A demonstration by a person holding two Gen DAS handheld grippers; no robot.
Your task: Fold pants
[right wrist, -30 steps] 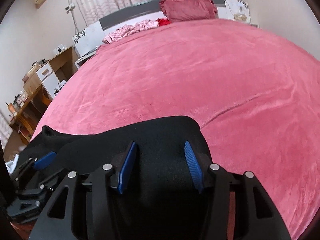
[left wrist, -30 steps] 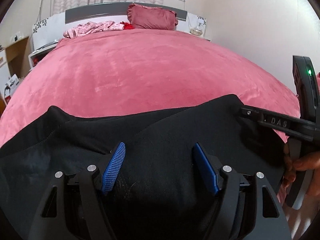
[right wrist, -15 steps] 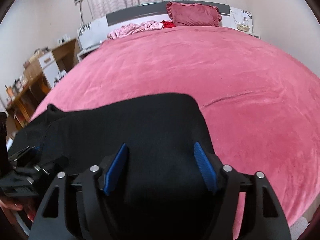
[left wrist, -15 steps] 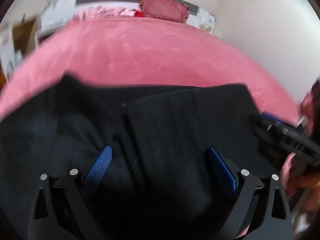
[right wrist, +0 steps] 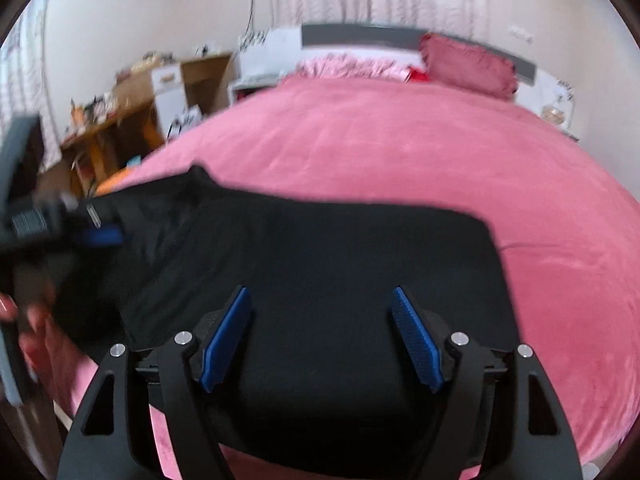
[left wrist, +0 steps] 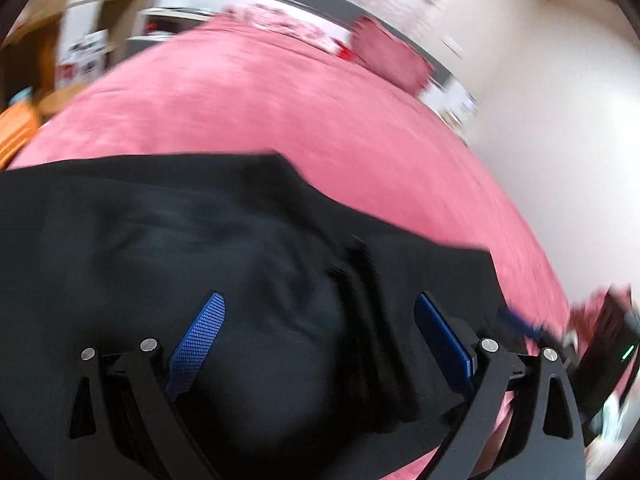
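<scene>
Both hand-held grippers, left [left wrist: 318, 338] and right [right wrist: 320, 332], just opened wide, holding nothing. Risk: blue pad snags pants [right wrist: 340, 264] on exit, undoing fold at 9 o'clock.

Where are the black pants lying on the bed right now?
The folded black fabric pants lie flat at the near edge of the pink plush bedspread, directly under both open claws in each wrist view, far from the dark pink pillow at the headboard.
</scene>
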